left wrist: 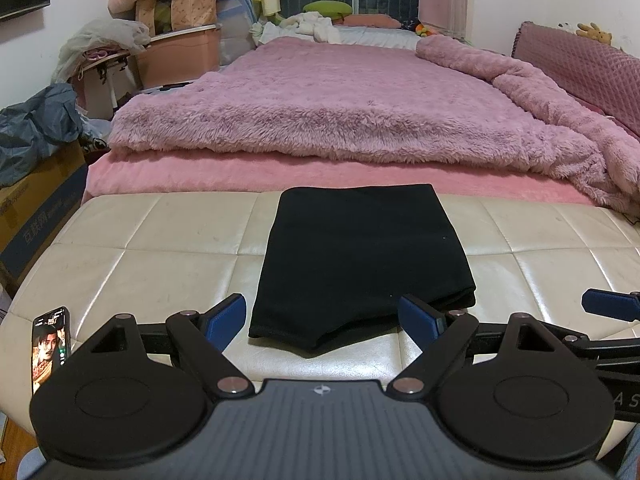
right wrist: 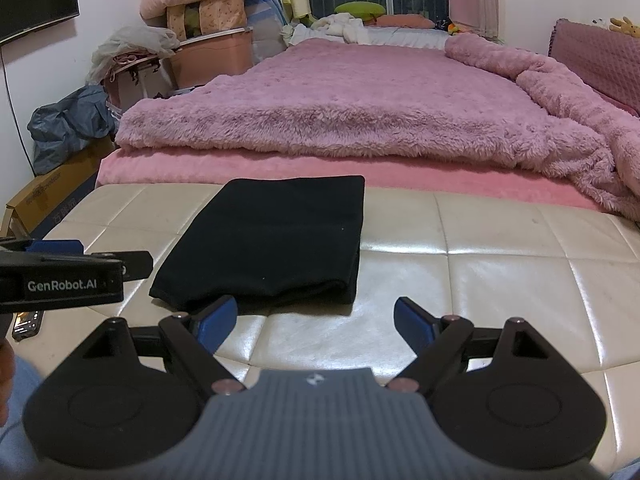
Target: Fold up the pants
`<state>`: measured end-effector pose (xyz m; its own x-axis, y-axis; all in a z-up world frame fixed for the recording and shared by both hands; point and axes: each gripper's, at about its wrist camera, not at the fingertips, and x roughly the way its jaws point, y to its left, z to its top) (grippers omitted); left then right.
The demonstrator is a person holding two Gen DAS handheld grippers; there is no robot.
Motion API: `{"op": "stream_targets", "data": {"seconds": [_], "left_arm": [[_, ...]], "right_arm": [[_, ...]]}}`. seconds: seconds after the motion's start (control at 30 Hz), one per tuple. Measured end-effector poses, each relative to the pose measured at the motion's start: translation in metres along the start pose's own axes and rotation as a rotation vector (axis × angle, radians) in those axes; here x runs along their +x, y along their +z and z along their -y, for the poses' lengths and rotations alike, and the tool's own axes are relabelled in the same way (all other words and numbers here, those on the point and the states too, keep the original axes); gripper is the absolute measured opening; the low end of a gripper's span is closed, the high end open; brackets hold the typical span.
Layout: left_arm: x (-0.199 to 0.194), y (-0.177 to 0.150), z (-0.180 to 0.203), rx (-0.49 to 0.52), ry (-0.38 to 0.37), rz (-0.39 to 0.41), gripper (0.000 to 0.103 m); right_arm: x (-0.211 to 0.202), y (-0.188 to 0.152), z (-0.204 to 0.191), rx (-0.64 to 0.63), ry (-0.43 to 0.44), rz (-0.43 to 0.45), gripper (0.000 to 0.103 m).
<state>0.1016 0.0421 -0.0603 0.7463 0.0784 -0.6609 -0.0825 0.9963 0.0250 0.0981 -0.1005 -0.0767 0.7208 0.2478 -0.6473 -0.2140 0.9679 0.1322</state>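
**Folded pants on bench, L gripper wide open**

Black pants (left wrist: 360, 256) lie folded in a neat stack on the cream tufted bench (left wrist: 152, 248), far edge reaching the pink mattress. Left gripper (left wrist: 322, 322) sits at the near edge of the stack, blue pads (left wrist: 224, 326) spread wide w/ nothing between them. Right gripper's blue pad (left wrist: 608, 304) pokes in at far right, apart from the fabric. Phone (left wrist: 50, 346) w/ lit screen rests near left on the bench. Fluffy pink blanket (left wrist: 340, 112) covers the bed beyond.
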Motion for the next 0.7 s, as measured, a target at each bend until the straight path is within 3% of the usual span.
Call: {"op": "stream_targets", "data": {"seconds": [0.7], "left_arm": [[-0.0006,0.0027,0.0024,0.010,-0.006,-0.001,0.100]], "right_arm": [[-0.0023,0.0017,-0.0028,0.006,-0.002,0.006,0.082]]}}
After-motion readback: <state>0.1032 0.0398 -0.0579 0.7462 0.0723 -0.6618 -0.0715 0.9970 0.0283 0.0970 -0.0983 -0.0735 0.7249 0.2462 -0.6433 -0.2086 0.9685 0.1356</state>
